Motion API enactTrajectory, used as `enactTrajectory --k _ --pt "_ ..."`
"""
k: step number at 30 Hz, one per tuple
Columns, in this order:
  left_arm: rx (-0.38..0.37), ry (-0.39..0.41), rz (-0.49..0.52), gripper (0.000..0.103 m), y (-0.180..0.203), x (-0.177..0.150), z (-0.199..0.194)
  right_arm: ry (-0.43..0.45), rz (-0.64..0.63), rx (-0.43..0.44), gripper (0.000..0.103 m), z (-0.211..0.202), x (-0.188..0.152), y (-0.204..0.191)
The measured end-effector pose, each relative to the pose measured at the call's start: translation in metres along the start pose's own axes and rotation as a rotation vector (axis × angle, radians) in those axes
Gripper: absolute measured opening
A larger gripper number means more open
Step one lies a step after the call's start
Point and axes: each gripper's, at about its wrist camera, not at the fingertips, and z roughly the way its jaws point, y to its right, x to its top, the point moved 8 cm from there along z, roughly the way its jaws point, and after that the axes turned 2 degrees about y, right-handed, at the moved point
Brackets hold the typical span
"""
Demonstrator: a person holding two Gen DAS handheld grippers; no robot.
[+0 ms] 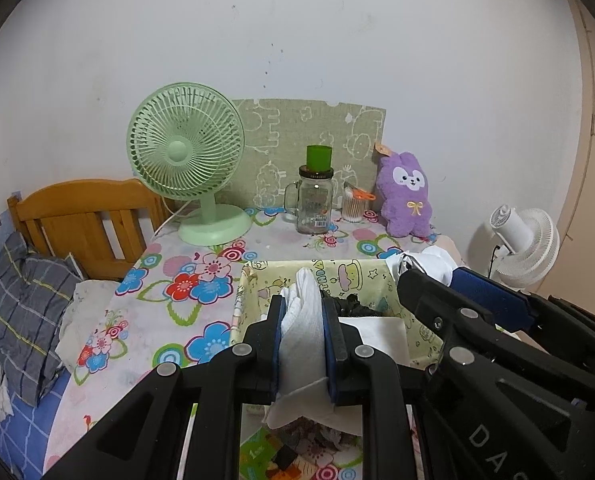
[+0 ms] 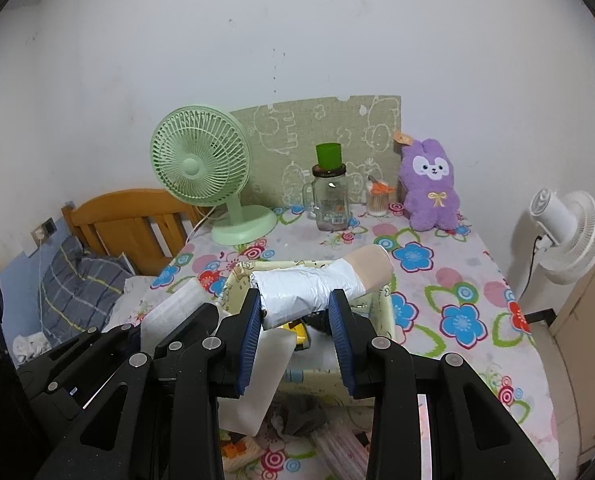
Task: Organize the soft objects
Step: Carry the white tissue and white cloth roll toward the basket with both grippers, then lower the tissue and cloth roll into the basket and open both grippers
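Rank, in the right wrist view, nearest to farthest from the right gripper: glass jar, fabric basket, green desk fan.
From the right gripper:
1. fabric basket, directly beneath.
2. green desk fan, back left; its base sits nearer than the jar.
3. glass jar, back centre.

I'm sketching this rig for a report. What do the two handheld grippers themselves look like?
Both look alike. The left gripper and right gripper have matte black, angular plastic linkage arms joined by round silver rivets, ending in flat black fingers lined with ribbed blue pads. In the left wrist view, the right gripper's body shows pale embossed letters, partly cut off. No cables, hands or sleeves show.
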Motion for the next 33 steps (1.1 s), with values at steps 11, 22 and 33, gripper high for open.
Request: enactTrajectory --k 11,22,33 --pt "-0.033 -0.045 -0.002 0.015 0.001 0.003 0.051 -0.027 -0.010 -0.002 0.038 0.048 0.007 0.012" --pt "-0.027 -0.094 -0.009 0.016 -0.009 -0.004 0.095 -0.059 -0.004 0.028 0.038 0.097 0.003 0.013" --pt "0.002 -0.158 -0.021 0.062 -0.015 -0.018 0.124 -0.110 0.016 0.046 0.038 0.128 -0.009 0.020"
